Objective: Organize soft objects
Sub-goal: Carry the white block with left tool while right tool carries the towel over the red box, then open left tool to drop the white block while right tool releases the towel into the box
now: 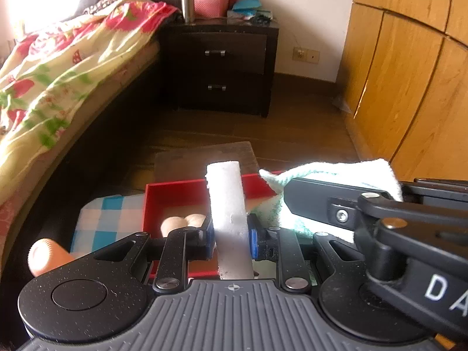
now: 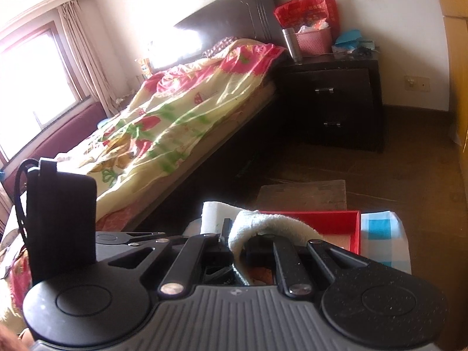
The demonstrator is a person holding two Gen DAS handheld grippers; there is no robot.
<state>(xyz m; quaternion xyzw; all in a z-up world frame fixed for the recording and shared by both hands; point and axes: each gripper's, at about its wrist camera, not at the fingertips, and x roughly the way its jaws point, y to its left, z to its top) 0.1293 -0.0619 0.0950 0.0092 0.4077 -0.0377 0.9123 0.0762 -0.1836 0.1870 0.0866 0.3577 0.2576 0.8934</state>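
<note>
Above the red tray (image 1: 163, 201), the left gripper (image 1: 231, 241) clamps a white rolled towel (image 1: 226, 204); beside it, the right gripper (image 2: 237, 242) pinches a pale-green towel (image 2: 263, 222). Carrying step, likely; next, lowering both into the tray.

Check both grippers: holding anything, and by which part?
Left gripper holds the rolled white towel across its lower half, roll upright. Right gripper is shut on a fold of the pale green cloth.
</note>
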